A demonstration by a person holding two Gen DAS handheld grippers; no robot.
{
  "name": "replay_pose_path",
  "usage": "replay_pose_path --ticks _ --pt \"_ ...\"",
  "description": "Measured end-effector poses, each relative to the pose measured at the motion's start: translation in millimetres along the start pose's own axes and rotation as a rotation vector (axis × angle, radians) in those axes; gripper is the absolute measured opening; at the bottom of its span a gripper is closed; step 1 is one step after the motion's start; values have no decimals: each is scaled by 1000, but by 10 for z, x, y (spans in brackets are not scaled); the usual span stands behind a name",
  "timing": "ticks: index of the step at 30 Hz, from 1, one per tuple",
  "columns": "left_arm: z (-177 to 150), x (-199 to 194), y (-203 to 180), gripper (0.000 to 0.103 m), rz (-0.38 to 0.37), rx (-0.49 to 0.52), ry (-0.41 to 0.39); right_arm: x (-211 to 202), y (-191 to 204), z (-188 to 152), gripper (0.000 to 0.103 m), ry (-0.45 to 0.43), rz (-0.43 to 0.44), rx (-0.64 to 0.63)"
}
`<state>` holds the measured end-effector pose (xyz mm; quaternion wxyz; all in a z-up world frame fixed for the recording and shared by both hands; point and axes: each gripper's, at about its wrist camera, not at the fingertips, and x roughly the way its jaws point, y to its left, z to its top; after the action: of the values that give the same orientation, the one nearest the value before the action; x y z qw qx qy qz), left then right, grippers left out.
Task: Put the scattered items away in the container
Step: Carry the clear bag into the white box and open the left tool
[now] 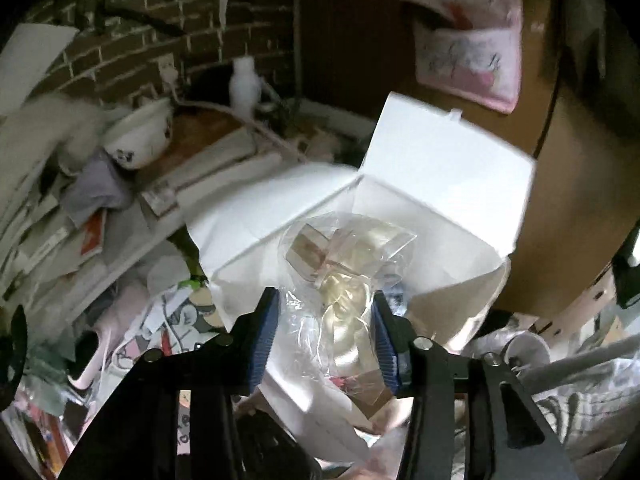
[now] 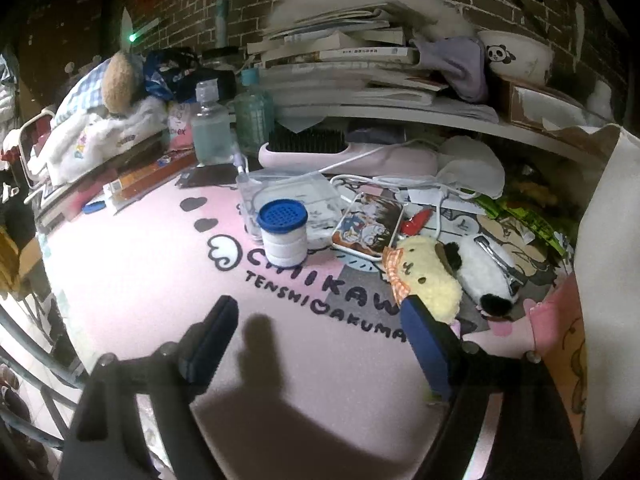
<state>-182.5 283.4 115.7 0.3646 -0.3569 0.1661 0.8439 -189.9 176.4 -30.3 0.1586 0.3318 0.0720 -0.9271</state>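
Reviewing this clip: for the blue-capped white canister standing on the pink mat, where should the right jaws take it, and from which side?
Judging by its pose, grip the blue-capped canister across its white ribbed body, below the cap, coming level from the open mat in front. It stands upright and round, with clutter crowding behind and right. The right gripper is open, empty.

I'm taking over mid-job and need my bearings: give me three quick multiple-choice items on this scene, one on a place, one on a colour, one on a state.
1. Where is the clear plastic bag?
A. between the left gripper fingers, over the open white box
B. on the bookshelf
C. under the brush

2. What colour is the cap of the small white jar?
A. red
B. blue
C. green

3. How is the right gripper?
A. shut on the yellow plush
B. holding the jar
C. open, holding nothing

Answers: A, the bag sits between the blue pads above the box; B, the perforated cap is blue; C, only pink mat shows between its fingers.
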Motion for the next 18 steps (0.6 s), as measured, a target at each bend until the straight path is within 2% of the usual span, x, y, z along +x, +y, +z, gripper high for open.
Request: replay_pose_path --ticks 1,3,4,5,13,16,18 --pt "3 61 6 47 19 -5 16 -2 -2 -3 81 0 2 0" --pt "-47 71 21 64 33 -9 20 -9 -5 -6 81 -3 5 1" --pt "-47 73 24 82 37 -11 14 -10 -6 -7 81 -3 8 1" --pt "-46 61 25 92 43 -12 7 -10 -3 -8 81 -2 10 1" --pt "-126 -340 164 95 54 -54 -82 -129 87 -56 82 -64 0 -10" --pt "-243 -621 284 103 110 -86 -153 -251 140 -142 82 -114 -11 16" --pt "-368 -809 394 103 160 -119 -187 -343 183 -240 82 -158 -36 30"
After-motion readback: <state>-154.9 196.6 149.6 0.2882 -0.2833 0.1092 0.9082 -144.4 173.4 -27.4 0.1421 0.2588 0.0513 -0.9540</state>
